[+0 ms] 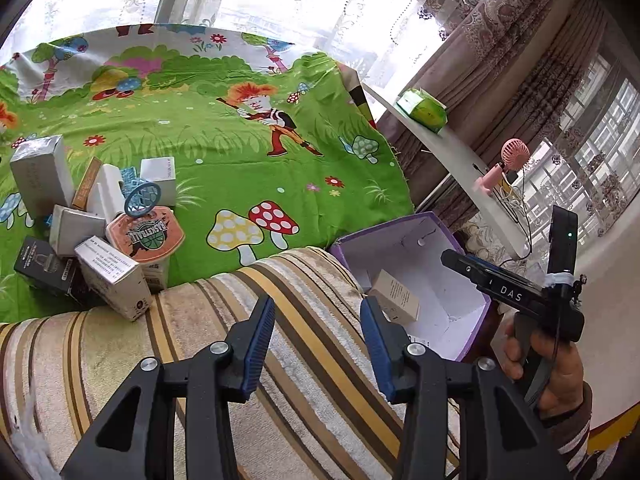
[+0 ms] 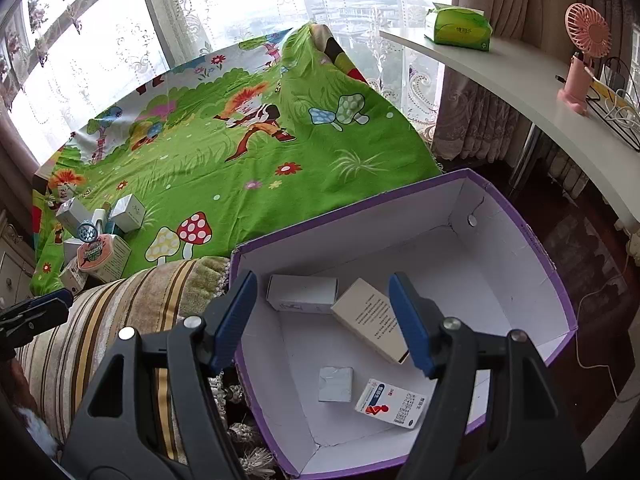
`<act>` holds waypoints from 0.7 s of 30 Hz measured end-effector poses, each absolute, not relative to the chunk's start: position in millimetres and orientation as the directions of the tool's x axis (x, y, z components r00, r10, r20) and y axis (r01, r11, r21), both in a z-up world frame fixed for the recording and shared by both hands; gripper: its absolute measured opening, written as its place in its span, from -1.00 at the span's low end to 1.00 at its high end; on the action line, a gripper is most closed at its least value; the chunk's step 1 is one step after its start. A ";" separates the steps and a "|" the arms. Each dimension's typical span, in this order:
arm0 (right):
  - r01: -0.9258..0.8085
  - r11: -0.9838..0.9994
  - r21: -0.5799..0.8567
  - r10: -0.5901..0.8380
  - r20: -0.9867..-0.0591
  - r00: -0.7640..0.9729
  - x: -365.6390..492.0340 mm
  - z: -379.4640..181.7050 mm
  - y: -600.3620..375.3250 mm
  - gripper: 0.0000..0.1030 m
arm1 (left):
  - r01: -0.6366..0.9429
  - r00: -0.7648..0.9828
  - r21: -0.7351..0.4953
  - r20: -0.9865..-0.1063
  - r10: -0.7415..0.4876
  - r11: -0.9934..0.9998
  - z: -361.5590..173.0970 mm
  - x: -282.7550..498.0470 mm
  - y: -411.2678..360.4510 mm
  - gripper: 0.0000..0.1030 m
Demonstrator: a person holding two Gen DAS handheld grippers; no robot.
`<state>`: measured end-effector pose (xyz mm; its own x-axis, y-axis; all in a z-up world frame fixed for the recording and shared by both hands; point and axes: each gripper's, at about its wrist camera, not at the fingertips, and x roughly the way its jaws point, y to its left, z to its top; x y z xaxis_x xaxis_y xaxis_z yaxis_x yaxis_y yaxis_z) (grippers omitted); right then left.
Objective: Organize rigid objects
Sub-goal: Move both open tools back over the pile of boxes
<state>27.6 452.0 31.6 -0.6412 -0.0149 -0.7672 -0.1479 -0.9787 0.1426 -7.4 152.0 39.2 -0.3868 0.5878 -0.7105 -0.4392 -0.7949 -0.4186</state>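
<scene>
While purple outside, box [image 2: 520, 216] holds four small cartons.

The left gripper [image 1: 318, 322] has its jaws spread wide with nothing between them, fingers pointing toward twelve o'clock. The right gripper [image 2: 322, 312] is likewise spread wide and grips nothing. In the left wrist view, at four o'clock, the right hand [image 1: 554, 364] clasps its handle

Box pile [image 1: 88, 232] overlapping, small print unreadable
</scene>
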 end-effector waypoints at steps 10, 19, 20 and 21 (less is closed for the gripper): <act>-0.074 -0.985 0.156 -0.077 -0.779 -0.622 19.2 26.3 418.0 0.41 | -0.302 -0.446 -0.469 -0.700 0.558 -0.830 32.0 -13.2 85.1 0.02; -0.012 -0.988 0.154 -0.116 -0.788 -0.605 13.3 23.8 389.1 0.41 | -0.238 -0.457 -0.496 -0.701 0.547 -0.835 24.3 -22.6 58.6 0.23; -0.005 -0.988 0.155 -0.121 -0.789 -0.602 12.5 23.6 385.8 0.41 | -0.231 -0.454 -0.504 -0.700 0.551 -0.832 23.2 -24.1 55.9 0.25; 0.003 -0.988 0.156 -0.126 -0.790 -0.600 11.7 23.3 382.4 0.41 | -0.222 -0.450 -0.518 -0.698 0.558 -0.826 22.0 -26.0 53.1 0.28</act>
